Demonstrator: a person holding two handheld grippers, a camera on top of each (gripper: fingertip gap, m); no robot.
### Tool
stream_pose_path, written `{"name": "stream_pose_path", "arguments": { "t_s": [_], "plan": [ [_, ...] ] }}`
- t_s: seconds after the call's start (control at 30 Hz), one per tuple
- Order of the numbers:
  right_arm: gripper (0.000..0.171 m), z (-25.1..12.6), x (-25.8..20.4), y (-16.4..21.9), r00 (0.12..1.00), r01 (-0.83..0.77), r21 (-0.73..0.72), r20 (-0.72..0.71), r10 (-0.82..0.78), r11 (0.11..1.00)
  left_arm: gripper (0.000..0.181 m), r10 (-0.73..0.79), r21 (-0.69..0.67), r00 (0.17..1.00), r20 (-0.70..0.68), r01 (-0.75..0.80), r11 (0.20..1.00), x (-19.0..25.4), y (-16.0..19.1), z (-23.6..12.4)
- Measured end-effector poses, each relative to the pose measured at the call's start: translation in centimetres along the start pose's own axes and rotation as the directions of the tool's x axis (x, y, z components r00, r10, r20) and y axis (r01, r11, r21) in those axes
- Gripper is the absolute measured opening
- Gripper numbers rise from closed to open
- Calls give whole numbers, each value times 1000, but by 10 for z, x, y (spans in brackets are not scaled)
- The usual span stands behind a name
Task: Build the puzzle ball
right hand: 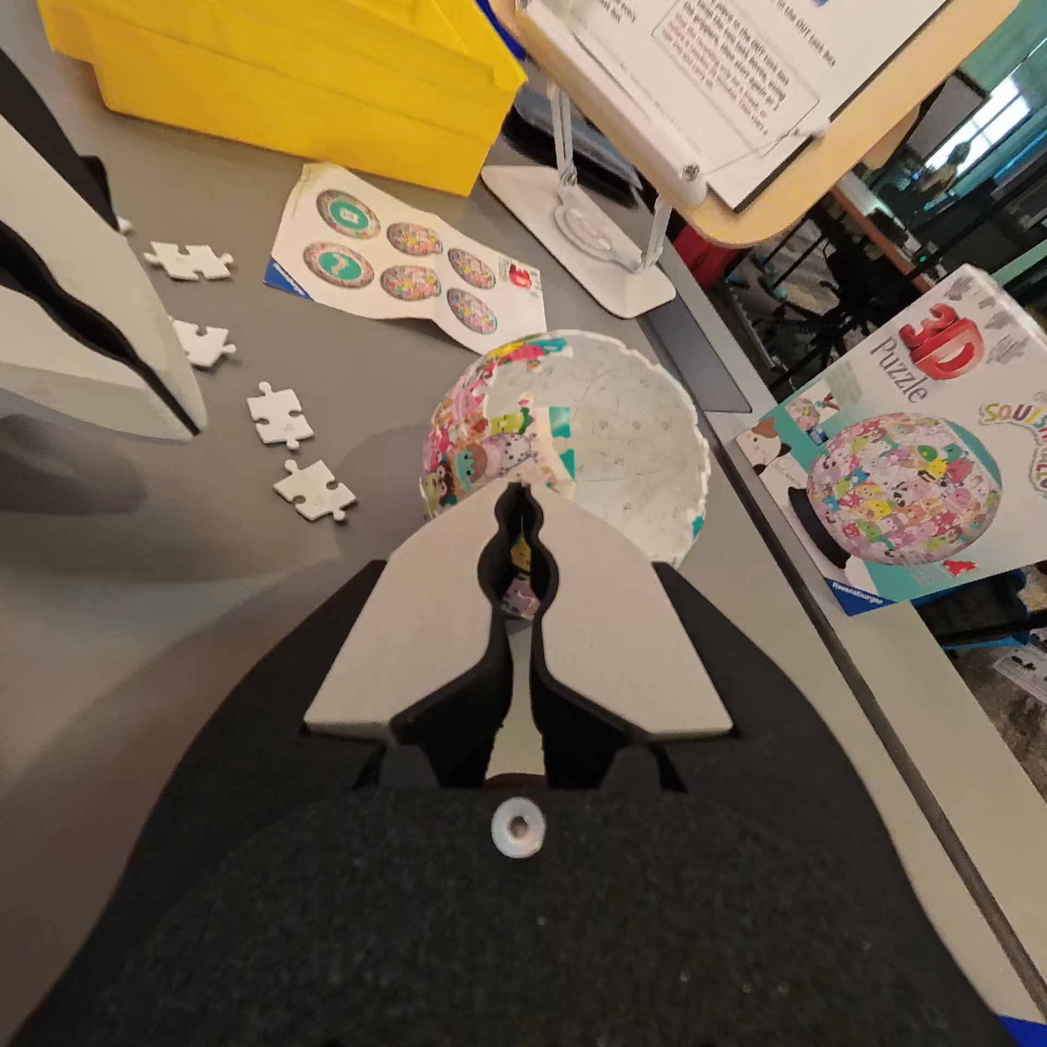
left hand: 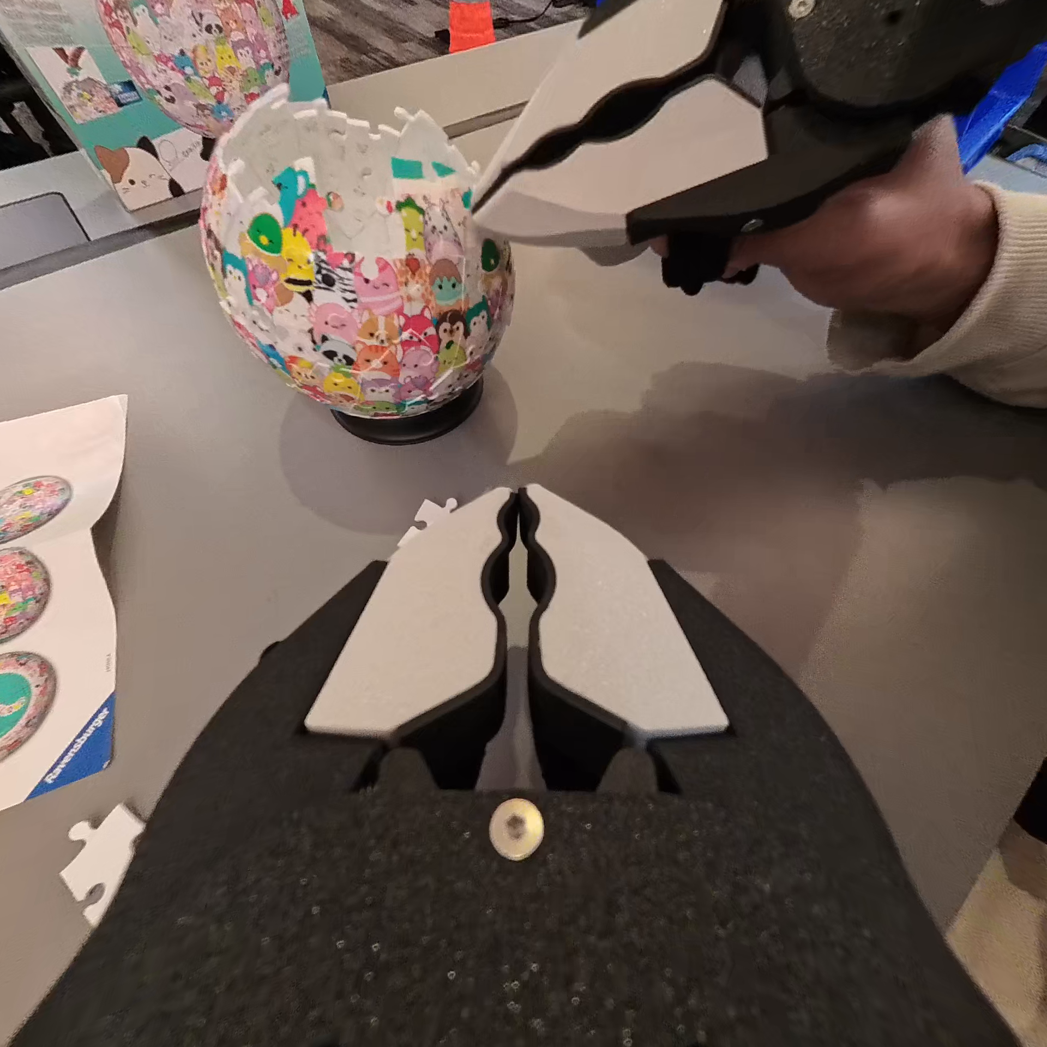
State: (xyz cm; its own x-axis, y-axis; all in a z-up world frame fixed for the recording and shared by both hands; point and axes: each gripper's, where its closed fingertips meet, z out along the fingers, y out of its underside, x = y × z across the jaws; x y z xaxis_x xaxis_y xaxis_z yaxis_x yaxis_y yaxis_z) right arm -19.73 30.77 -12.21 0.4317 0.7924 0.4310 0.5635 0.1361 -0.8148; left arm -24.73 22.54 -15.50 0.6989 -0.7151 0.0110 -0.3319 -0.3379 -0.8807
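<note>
The puzzle ball is a part-built colourful shell, open at the top with a white inside, on a black ring stand. It also shows in the right wrist view. My right gripper is shut at the ball's near rim, pinching a white and teal rim piece. In the left wrist view the right gripper touches the ball's right upper edge. My left gripper is shut and empty, low over the table in front of the ball. A white loose piece lies beside its left finger.
Loose white pieces lie left of the ball, another lies near my left gripper. The instruction sheet, yellow bins, a document stand and the puzzle box ring the table. Some 10 cm of space lies between my two pairs of fingers.
</note>
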Motion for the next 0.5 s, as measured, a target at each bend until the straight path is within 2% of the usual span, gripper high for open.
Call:
{"name": "stream_pose_path", "arguments": {
  "t_s": [0.23, 0.3, 0.37, 0.4, 0.5],
  "plan": [
    [0, -6, 9, -6, 999, 8, 29, -36, -7, 1000, 0, -1, 4, 1000, -2, 1, 1000, 0, 0, 0],
    [2, -8, 13, -8, 997, -65, 51, 34, 63, 997, 0, -3, 3, 1000, -12, 3, 1000, 2, 0, 0],
    [16, -14, 20, -14, 976, -175, 95, 151, 159, 980, 0, -8, 5, 1000, -22, 8, 1000, 3, 0, 0],
    [18, -14, 18, -13, 948, -233, 74, 239, 210, 970, 0, -13, 7, 1000, -28, 13, 1000, 3, 0, 0],
    [21, -12, 12, -10, 864, -355, 0, 383, 328, 935, 0, -28, 9, 999, -46, 28, 1000, 5, -1, -1]
  ]
}}
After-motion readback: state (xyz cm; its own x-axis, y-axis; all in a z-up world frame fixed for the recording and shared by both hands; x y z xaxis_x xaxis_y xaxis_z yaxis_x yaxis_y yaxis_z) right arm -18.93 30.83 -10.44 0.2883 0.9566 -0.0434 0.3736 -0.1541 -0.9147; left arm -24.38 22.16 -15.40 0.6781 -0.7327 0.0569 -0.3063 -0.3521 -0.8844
